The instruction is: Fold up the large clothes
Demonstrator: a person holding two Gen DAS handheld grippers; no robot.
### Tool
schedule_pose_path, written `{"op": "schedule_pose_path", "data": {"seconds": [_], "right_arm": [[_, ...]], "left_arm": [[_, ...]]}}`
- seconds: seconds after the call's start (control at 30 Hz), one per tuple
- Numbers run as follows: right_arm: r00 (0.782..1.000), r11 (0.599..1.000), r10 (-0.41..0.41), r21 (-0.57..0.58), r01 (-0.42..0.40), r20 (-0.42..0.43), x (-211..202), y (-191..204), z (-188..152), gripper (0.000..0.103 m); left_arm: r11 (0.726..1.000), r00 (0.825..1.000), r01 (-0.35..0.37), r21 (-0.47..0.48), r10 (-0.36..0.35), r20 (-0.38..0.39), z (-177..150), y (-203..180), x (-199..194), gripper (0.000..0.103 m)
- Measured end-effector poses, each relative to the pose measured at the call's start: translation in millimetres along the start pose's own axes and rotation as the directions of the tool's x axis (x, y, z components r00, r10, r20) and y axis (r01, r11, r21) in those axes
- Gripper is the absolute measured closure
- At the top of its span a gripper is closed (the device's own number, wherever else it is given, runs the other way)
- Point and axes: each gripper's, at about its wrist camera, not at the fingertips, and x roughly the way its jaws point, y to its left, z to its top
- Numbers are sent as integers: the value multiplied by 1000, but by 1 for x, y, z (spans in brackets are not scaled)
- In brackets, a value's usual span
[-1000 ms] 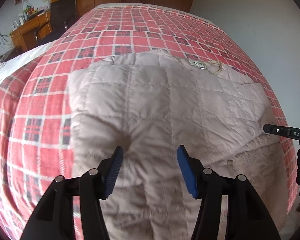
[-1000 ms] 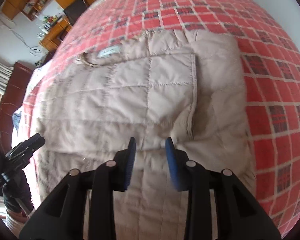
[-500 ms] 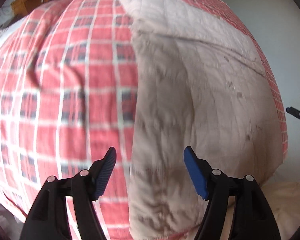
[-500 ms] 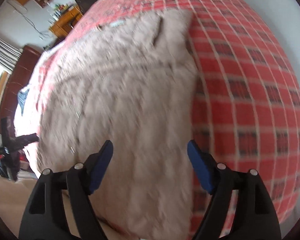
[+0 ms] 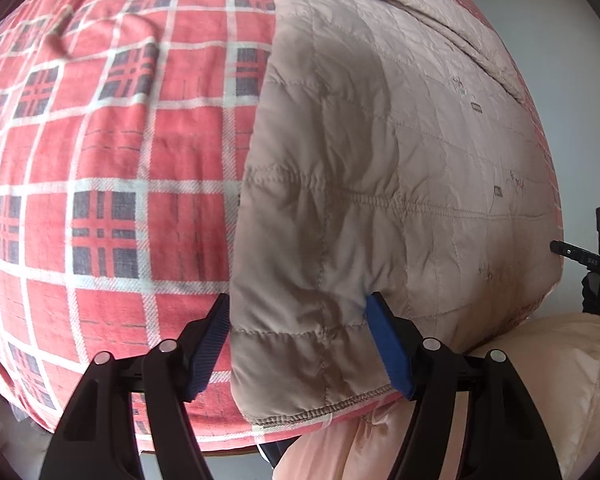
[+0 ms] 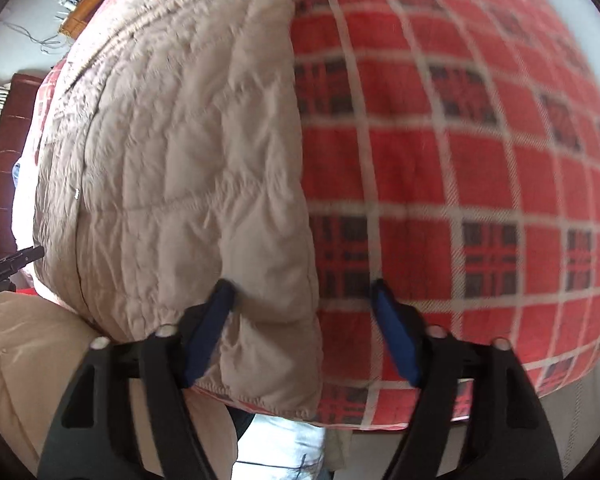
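Your left gripper (image 5: 298, 344) and right gripper (image 6: 302, 330) both gape wide at frame bottom, each straddling a hem corner of the beige quilted jacket (image 5: 380, 152) on the red plaid blanket (image 5: 100, 160), clamping nothing.

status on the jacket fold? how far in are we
Done: the quilted jacket lies flat on the plaid bedspread, side edges straight, apparently folded inward. In hand: left gripper and right gripper, jaws open, straddle the hem corners, not yet clamped. Left: grip and fold the hem toward the collar.

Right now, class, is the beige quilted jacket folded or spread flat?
Partly folded: the jacket shows straight doubled side edges on the plaid bedspread, its hem still unfolded.
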Motion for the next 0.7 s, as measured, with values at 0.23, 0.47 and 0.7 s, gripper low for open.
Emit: {"op": "schedule_pose_path", "data": {"seconds": [0.23,0.47,0.7], "right_arm": [[990,990,141,-11,-141,-3,-3,4,-8,92],[946,951,310,-40,-307,98,-40,11,1,96],[894,924,381,-74,-374,235,-83,18,31,96]], "left_arm": [[997,997,77,-30,-77,-17,2,1,-2,88],[973,971,228,-18,-226,83,13,-5,-41,95],[952,924,305,29,-303,234,54,-13,-82,95]]}}
